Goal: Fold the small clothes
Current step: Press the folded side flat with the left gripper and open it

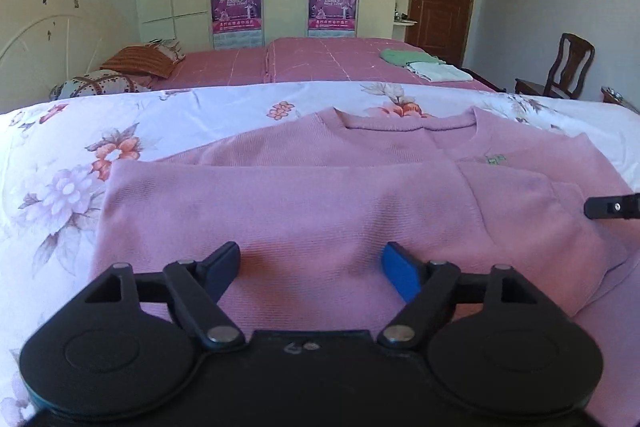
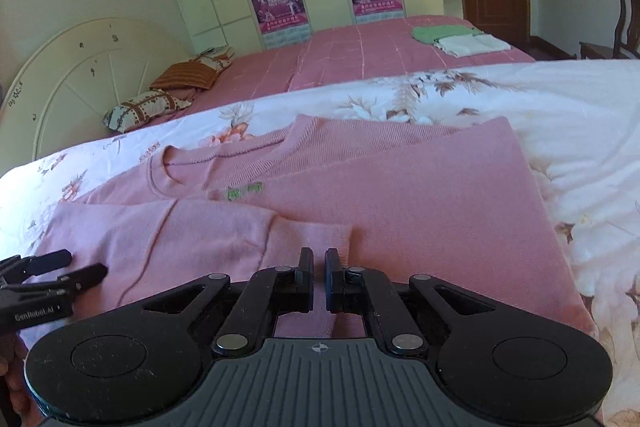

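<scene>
- The floral quilt (image 1: 192,115) covers the near bed and gives a flat, wide surface for folding; a second bed with a pink checked cover (image 2: 360,55) lies beyond it.
- The pink knit sweater (image 2: 420,187) lies face up on the quilt, neckline towards the far side, small green embroidery on the chest. Its left side and sleeve are folded in over the body, so the fold looks partly done; the right side is not yet turned in.
- On the far bed a green garment and a white one (image 2: 472,45) lie folded, seemingly a pile of finished pieces, well apart from the work.
- The left gripper (image 1: 311,267) hangs just above the folded-over panel with its jaws spread and nothing between them, likely free of the cloth it laid down.
- The right gripper (image 2: 319,279) sits low over the sweater near the folded sleeve's cuff, jaws pressed nearly together; no cloth is visibly caught between them, though the tips hide the spot beneath.
</scene>
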Demonstrator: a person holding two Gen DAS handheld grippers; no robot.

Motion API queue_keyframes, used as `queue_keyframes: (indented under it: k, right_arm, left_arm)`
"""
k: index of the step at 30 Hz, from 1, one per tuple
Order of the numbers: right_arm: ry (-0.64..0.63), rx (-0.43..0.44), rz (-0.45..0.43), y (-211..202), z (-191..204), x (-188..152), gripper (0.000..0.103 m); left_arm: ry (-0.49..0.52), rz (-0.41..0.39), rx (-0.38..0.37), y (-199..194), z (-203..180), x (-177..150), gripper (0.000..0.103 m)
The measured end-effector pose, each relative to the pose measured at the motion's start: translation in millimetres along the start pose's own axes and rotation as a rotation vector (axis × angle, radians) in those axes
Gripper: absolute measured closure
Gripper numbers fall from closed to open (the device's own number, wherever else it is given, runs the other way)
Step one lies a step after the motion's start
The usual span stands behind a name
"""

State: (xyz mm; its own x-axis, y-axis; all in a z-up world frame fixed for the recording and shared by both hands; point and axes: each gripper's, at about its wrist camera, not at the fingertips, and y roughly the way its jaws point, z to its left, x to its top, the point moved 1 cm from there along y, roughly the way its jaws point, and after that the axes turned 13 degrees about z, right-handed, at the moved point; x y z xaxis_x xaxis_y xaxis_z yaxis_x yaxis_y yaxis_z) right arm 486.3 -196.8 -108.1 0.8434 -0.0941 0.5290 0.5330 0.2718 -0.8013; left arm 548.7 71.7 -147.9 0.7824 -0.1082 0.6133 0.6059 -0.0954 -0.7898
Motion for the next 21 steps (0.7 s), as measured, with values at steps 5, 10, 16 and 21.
queue_keyframes:
  k: [5, 10, 16, 21]
  right_arm:
    - [-0.043, 0.061, -0.05, -28.8, 3.0, -17.6, 0.1]
    - [-0.138, 0.045, -0.018, -8.5, 16.2, -39.6, 0.1]
    - [-0.145, 0.032, -0.029, -22.5, 14.8, -37.4, 0.1]
    - [-0.139, 0.041, -0.052, -43.5, -0.7, -52.4, 0.045]
  left_arm:
    - [0.008, -0.042, -0.019, -32.4, -0.5, -20.1, 0.029]
    - [-0.049, 0.016, 0.024, -16.5, 5.5, -33.5, 0.011]
    - [-0.075, 0.026, 0.117, -50.0, 7.3, -46.2, 0.02]
    - [-0.077, 0.061, 0.178, -78.7, -1.2, -74.4, 0.019]
